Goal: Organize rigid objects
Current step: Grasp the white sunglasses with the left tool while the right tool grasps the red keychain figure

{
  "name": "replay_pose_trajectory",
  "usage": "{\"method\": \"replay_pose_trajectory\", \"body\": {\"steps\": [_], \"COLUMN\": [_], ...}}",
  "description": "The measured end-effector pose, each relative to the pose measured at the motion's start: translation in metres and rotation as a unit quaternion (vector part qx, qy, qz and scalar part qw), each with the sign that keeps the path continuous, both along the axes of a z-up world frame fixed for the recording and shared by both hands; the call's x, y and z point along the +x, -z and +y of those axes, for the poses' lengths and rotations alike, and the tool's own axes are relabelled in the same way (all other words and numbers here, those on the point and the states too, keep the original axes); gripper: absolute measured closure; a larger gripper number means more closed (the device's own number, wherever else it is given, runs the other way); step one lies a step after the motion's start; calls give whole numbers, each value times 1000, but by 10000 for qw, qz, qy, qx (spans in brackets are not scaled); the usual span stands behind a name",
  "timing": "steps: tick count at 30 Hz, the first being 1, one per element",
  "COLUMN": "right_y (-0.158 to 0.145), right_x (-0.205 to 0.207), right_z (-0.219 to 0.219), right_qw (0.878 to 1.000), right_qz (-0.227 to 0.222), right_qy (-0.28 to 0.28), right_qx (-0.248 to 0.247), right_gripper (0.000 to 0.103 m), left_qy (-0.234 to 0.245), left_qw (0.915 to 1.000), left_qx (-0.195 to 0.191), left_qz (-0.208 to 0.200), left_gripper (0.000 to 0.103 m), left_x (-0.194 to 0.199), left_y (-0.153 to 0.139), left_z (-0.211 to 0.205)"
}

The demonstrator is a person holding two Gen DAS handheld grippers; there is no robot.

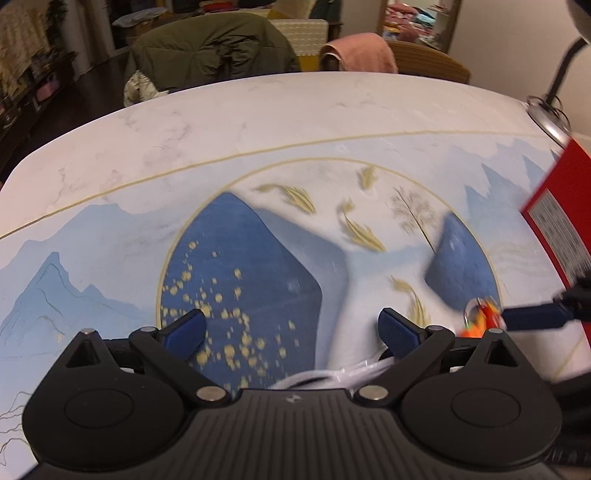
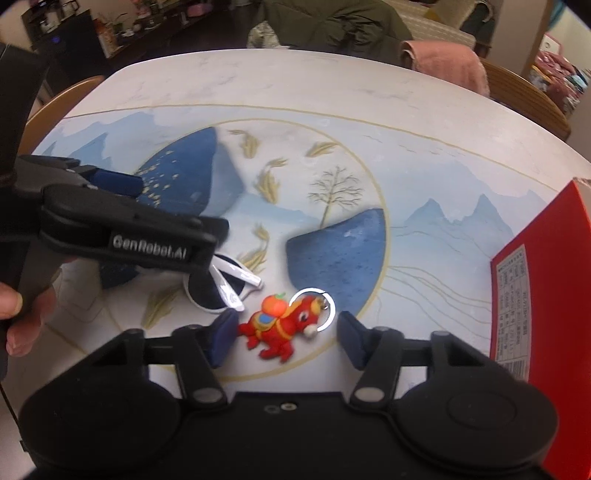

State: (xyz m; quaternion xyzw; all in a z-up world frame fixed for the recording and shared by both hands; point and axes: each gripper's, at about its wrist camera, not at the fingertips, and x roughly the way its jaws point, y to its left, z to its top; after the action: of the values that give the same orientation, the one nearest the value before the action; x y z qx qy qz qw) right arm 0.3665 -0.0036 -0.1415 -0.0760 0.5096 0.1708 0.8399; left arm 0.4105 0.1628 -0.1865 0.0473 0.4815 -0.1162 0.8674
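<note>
Painted table (image 2: 424, 122) – right claw (image 2: 286, 338) straddles keychain (image 2: 282, 325)

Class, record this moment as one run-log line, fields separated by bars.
right gripper: open, straddling red horse keychain | left gripper: open, above sunglasses | red box: at right

A lived-in home dining room — painted table (image 1: 258, 110), coat-draped chairs (image 1: 214, 48), cluttered shelves (image 2: 122, 22).

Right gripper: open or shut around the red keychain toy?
Open. The right gripper has its jaws spread either side of the red keychain toy lying on the table, not clamping it.
</note>
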Motion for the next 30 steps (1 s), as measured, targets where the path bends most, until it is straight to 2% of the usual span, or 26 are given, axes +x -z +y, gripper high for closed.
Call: {"method": "replay_pose_trajectory", "body": {"steps": [3,5,8,12,15,18,21,24,25,28,30], "right_y": [0,0,-2,0,-4,-15,-20,-17,-15,-13,-11], "right_x": [-4,-7,-12,-13,-13,-10,-6,-2,0,1,1], "right_z": [-2,-5,-8,-16,-22,-26,-22,-17,-15,-11,-7], "right_qw": [9999,9996,9993,9992,9993,9988,9977,9967,9966,9961,9958], "right_qz": [40,70,62,111,93,41,56,117,139,182,158], "right_qy": [-128,-225,-351,-372,-358,-430,-639,-793,-809,-860,-903], "right_qx": [70,140,87,8,64,222,215,100,81,120,77], "right_gripper": [58,67,73,78,77,75,69,66,64,60,52], "left_qy": [188,320,482,462,524,939,1513,1848,1892,1849,1783], "left_qw": [9998,9994,9985,9979,9964,9923,9860,9817,9810,9821,9835], "left_qx": [-25,-123,-264,-453,-665,-805,-703,-456,-421,-360,-295], "left_qz": [7,35,86,56,-40,-110,-72,-23,-5,47,30], "left_gripper": [3,3,3,3,3,3,3,3,3,13,17], "left_x": [-14,-24,-37,-51,-62,-77,-90,-98,-99,-101,-102], "left_y": [-1,-2,-3,-9,-21,-30,-29,-20,-16,-9,-6], "left_z": [2,4,8,17,22,19,8,-2,-5,-5,-4]}}
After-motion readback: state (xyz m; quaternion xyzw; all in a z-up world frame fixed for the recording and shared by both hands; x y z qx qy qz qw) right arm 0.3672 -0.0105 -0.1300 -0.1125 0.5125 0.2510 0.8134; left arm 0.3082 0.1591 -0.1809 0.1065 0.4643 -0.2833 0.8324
